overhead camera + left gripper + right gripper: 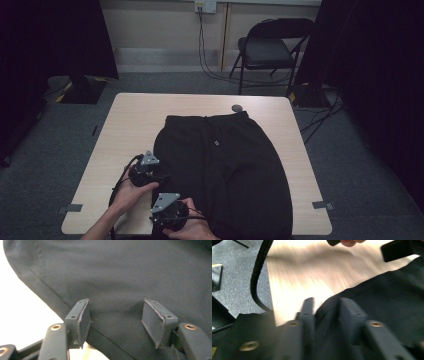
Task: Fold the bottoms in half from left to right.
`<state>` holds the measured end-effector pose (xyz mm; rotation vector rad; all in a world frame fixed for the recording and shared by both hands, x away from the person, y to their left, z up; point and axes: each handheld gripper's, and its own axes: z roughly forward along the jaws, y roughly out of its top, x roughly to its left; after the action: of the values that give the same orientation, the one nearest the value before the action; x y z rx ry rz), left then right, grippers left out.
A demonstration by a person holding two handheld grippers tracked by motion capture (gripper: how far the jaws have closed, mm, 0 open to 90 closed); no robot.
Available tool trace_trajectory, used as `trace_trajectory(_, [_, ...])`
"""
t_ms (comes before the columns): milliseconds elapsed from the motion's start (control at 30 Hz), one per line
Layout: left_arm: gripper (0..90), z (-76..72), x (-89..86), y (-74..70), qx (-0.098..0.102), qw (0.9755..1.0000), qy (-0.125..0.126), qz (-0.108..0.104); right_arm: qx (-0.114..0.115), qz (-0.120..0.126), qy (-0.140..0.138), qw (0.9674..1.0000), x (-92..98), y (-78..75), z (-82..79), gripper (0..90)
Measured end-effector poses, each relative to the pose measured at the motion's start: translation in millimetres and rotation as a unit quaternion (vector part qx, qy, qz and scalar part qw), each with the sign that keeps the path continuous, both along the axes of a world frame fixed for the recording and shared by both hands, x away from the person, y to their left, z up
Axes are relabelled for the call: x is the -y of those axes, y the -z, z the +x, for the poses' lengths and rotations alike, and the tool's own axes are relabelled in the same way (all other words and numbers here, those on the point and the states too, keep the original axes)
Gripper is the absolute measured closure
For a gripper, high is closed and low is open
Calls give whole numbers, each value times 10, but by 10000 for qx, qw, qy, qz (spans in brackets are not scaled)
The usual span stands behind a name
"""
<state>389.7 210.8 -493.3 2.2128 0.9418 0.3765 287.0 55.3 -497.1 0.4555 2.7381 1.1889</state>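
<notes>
**Both grippers at the near-left edge of the black trousers**

Black trousers (225, 170) lie spread over a pale wooden worktop (125, 130), waistband at the far side beside a small grey disc (237, 108). A folding chair (267, 47) stands on the carpet beyond.

Both hands come in from the near edge. The right gripper (170, 212) sits nearest, at the trousers' near-left corner; its jaws stand close together with the cloth's hem between them, though blur hides whether they press it. The left gripper (149, 172) lies just beyond, level; its jaws stand apart over the hem, cloth between, unpinched.
</notes>
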Motion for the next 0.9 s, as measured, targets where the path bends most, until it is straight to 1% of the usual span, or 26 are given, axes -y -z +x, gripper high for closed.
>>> trace_trajectory(33, [369,-2,4,0,-30,10000,0,-9,-57,2,49,10000,6,-2,1,728])
trace_trajectory(67, [361,-3,6,-3,-40,10000,-8,-9,-10,-11,33,10000,20,-8,21,803])
trace_trajectory(100, [353,-5,7,-8,-53,10000,14,3,-17,-4,52,10000,32,-10,28,819])
trace_trajectory(133, [338,-7,6,-11,-74,10000,42,-30,-63,42,76,9999,58,-12,32,843])
trace_trajectory(200, [344,-18,-3,-33,24,10000,13,-19,-27,66,112,9999,121,-36,27,865])
trace_trajectory(233, [343,-23,-7,-46,44,9999,2,-104,-19,76,158,9998,159,-62,28,868])
trace_trajectory(267, [341,-25,-16,-59,75,9998,-4,-174,28,147,207,9997,193,-95,51,872])
trace_trajectory(300, [341,-28,-26,-77,88,9995,-53,-293,-6,186,285,9994,213,-130,65,875])
trace_trajectory(333, [341,-32,-34,-88,132,9995,-73,-293,68,149,276,9995,256,-194,83,875])
trace_trajectory(367, [341,-35,-34,-91,136,9994,-90,-300,180,65,248,9995,291,-225,82,876])
trace_trajectory(400, [341,-34,-38,-92,143,9994,-84,-297,213,-13,252,9995,320,-237,78,877])
trace_trajectory(467, [341,-25,-33,-75,107,9997,-59,-229,264,-217,242,9991,411,-223,71,876])
trace_trajectory(500, [343,-24,-18,-62,70,9998,-56,-183,256,-264,257,9990,459,-198,76,876])
trace_trajectory(567, [346,-22,13,-43,45,10000,-6,-42,241,-266,289,9989,549,-142,80,874])
trace_trajectory(600, [347,-24,27,-33,16,10000,26,10,229,-269,324,9989,584,-116,81,866])
trace_trajectory(633, [348,-29,50,-16,4,9999,63,134,231,-284,326,9988,602,-96,82,847])
trace_trajectory(667, [341,-34,58,-16,47,9998,59,163,245,-345,356,9985,622,-71,78,815])
trace_trajectory(700, [343,-35,61,-18,32,9999,23,157,251,-298,356,9986,636,-58,89,780])
trace_trajectory(733, [343,-34,60,-16,24,9999,16,141,259,-292,462,9982,636,-59,94,693])
trace_trajectory(767, [342,-34,58,-14,27,9999,31,137,300,-320,513,9977,634,-68,108,674])
trace_trajectory(800, [342,-33,57,-12,33,9999,32,129,233,-159,496,9984,626,-79,133,637])
trace_trajectory(833, [341,-34,58,-14,27,9999,23,130,177,-99,551,9983,612,-92,141,606])
trace_trajectory(867, [341,-33,59,-14,27,9999,22,130,150,-37,597,9981,582,-103,167,597])
trace_trajectory(900, [341,-33,58,-14,25,9999,22,130,87,33,569,9983,555,-105,197,592])
